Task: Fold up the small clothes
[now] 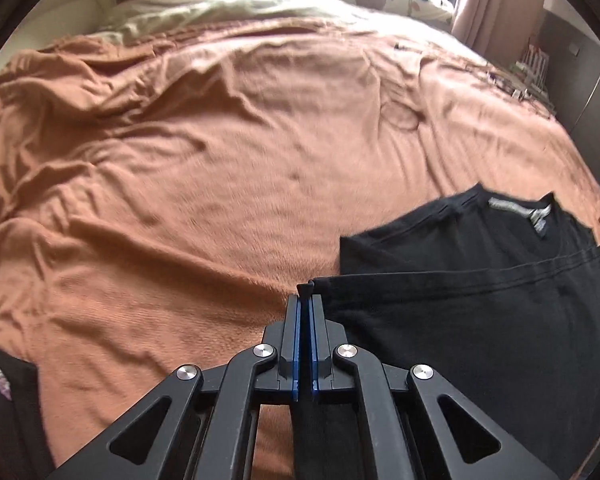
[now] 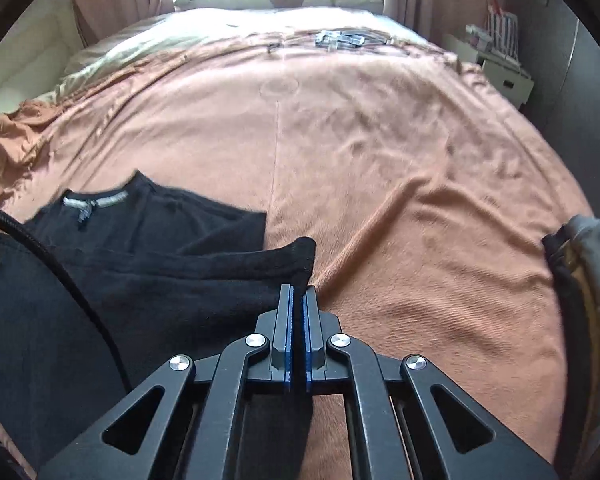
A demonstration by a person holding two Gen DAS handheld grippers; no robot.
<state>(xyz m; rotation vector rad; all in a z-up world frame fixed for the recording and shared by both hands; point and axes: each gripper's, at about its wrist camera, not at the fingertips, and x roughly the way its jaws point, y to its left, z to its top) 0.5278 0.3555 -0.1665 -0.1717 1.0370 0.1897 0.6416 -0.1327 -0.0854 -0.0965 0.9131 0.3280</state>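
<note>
Left gripper: fingers closed on the hem corner of the black T-shirt; right gripper: fingers closed on the opposite hem corner of the shirt; garment lies on the orange blanket near the bed's near edge, hem folded toward the collar.

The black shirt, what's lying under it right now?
Under the black shirt lies the orange blanket, visible all around it. Its raised hem is pinched by the left claw and right claw; anything beneath the fabric is covered.
</note>
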